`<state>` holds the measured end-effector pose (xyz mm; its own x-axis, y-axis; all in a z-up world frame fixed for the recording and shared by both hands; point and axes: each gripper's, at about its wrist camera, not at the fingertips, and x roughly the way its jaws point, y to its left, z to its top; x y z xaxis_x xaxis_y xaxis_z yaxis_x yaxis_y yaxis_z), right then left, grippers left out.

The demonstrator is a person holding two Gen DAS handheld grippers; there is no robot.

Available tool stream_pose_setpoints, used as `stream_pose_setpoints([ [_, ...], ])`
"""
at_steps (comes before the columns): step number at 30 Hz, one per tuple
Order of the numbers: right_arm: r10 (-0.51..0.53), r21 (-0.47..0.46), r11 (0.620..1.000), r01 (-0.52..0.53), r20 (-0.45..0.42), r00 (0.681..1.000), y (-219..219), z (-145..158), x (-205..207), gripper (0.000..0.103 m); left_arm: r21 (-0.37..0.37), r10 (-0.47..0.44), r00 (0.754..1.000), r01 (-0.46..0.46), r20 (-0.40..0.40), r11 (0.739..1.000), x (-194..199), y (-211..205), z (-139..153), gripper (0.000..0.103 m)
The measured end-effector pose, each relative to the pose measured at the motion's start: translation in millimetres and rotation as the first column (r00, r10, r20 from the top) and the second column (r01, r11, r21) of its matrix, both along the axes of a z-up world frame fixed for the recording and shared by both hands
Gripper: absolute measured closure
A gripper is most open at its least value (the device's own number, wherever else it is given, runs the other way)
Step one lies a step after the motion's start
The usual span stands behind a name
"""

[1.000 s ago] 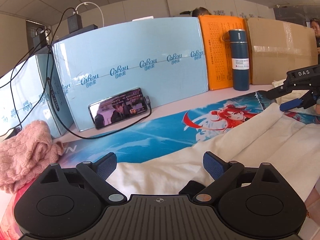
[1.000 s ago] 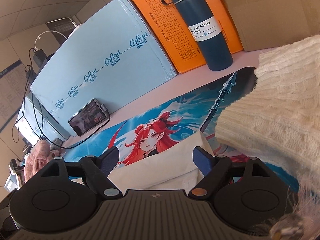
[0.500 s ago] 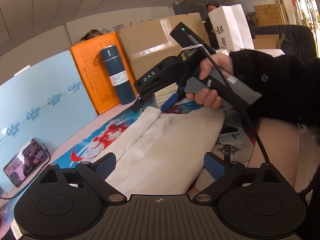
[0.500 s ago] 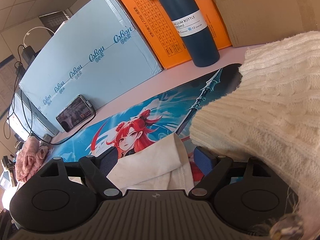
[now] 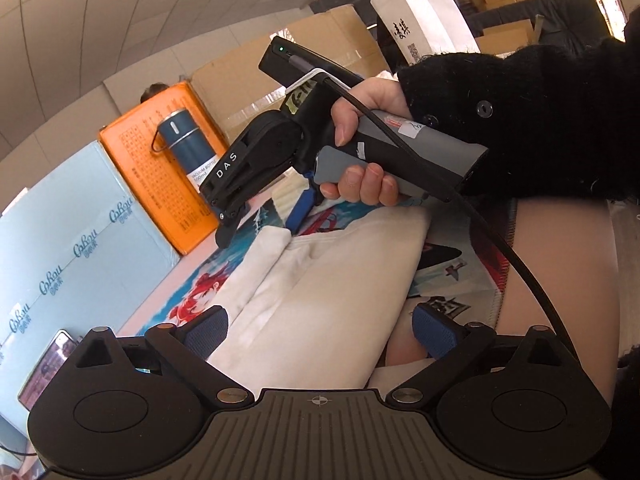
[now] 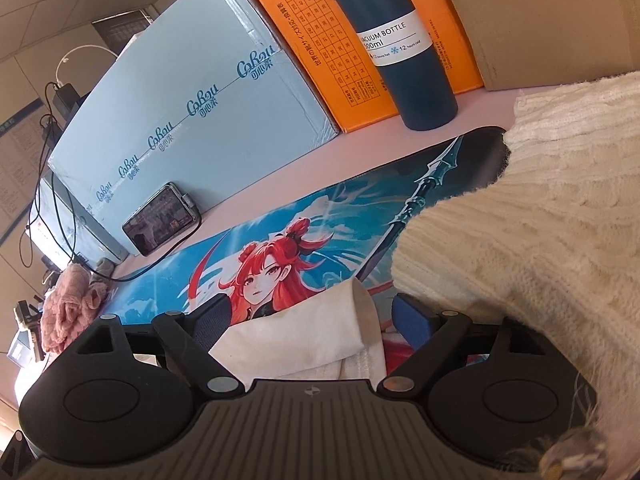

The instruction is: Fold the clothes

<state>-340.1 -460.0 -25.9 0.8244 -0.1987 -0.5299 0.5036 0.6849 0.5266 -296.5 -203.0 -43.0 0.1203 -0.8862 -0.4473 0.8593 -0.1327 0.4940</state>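
A: Found the cream garment (image 5: 320, 288) where?

B: Flat on the printed desk mat (image 6: 328, 216), already doubled into a long panel, with one narrow end rolled over at the far side. Looked roughly midway through the folding, judging by that shape.

A: Pinched by anything?

B: Not pinched. Saw the left gripper (image 5: 320, 328) low over the near edge, jaws spread wide, with cloth running between and beyond the pads and neither pad pressing. Seemed placed there to take that edge for the next fold.

A: And on the other side?

B: Caught the right gripper (image 6: 312, 320) at the folded corner with its jaws opening. The corner lay between them but free of both pads. Read that as a let-go, meant to leave the corner lying flat.

A: Gripped how?

B: Pistol-style, by a hand (image 5: 360, 152) in a black sleeve (image 5: 540, 120), nose tilted down toward the mat. Probably kept that way to hold the fingertips close to the cloth.

A: Noticed anything crowding the work?

B: Noticed a white knitted sweater (image 6: 520, 240) just beside the right gripper, covering the mat's right end. Could not tell whether finished or waiting its turn. Farther back, noted a blue vacuum bottle (image 6: 404, 52) upright against an orange box (image 6: 320, 40), a pale blue box (image 6: 200, 100) alongside, a phone (image 6: 160, 220) propped against that, and pink knitwear (image 6: 68, 308) past the mat's left end. Judged all of those well apart from the garment, so expected no hindrance.
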Motion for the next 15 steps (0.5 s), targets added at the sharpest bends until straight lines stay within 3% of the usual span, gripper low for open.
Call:
stream_pose_setpoints([
  [10, -0.007, -0.047, 0.999, 0.007, -0.009, 1.0, -4, -2, 8, 0.019, -0.035, -0.01, 0.998, 0.012, 0.06, 0.999, -21, -42, -5, 0.0],
  [12, 0.013, -0.086, 0.996, -0.015, -0.023, 1.0, 0, -3, 13, 0.024, -0.028, -0.005, 0.999, 0.007, 0.047, 1.0, -22, -49, -5, 0.0],
  [14, 0.038, -0.118, 0.992, -0.043, -0.047, 0.998, 4, -4, 17, 0.045, -0.018, -0.005, 1.0, 0.005, 0.026, 1.0, -21, -54, -4, 0.0],
  [15, 0.05, -0.13, 0.99, -0.057, -0.056, 0.997, 5, -4, 19, 0.048, -0.008, -0.003, 1.0, 0.003, 0.008, 1.0, -19, -58, -3, 0.0],
])
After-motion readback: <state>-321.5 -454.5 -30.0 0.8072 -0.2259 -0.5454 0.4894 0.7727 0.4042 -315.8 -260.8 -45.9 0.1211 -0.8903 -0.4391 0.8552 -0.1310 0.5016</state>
